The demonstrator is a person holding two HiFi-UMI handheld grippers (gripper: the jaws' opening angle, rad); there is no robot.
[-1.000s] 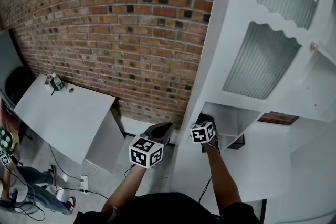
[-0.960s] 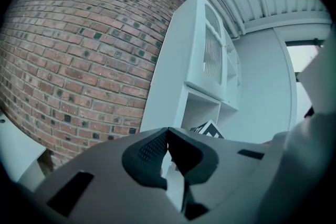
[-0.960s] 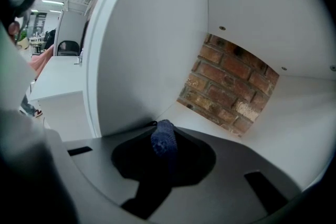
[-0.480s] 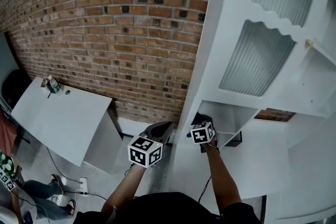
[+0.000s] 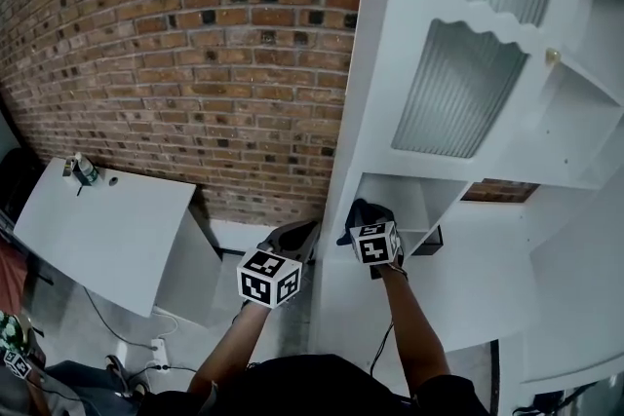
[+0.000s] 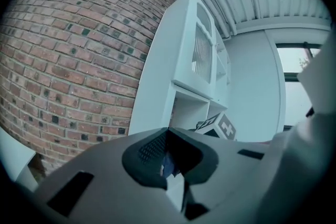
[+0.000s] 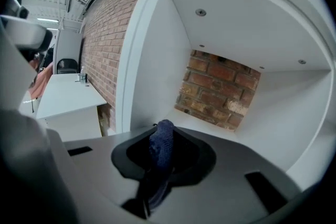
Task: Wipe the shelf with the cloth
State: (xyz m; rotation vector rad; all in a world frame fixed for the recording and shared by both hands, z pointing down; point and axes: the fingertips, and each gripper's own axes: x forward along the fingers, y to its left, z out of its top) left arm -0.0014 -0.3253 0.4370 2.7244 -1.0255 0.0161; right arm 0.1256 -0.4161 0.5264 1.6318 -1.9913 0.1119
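A tall white shelf unit (image 5: 390,63) stands against the brick wall. My right gripper (image 5: 365,215) is shut on a dark blue cloth (image 5: 357,208) at the mouth of a low open compartment (image 5: 414,200). In the right gripper view the cloth (image 7: 161,143) sticks up from the right gripper (image 7: 157,157), just short of the compartment's white floor (image 7: 207,124), which has bare brick behind it. My left gripper (image 5: 297,235) hangs left of the unit's side panel. In the left gripper view the left gripper (image 6: 169,164) is shut with nothing in it.
Ribbed glass doors (image 5: 458,93) stand above the compartment. A white table (image 5: 107,229) with a small bottle (image 5: 83,170) is at the left. A power strip and cables (image 5: 156,346) lie on the floor. More open white shelves (image 5: 575,122) are at the right.
The head view has drifted, so the shelf unit sits further left in the picture. Both grippers hold nearly the same places. A little more of the cloth shows at the compartment's mouth.
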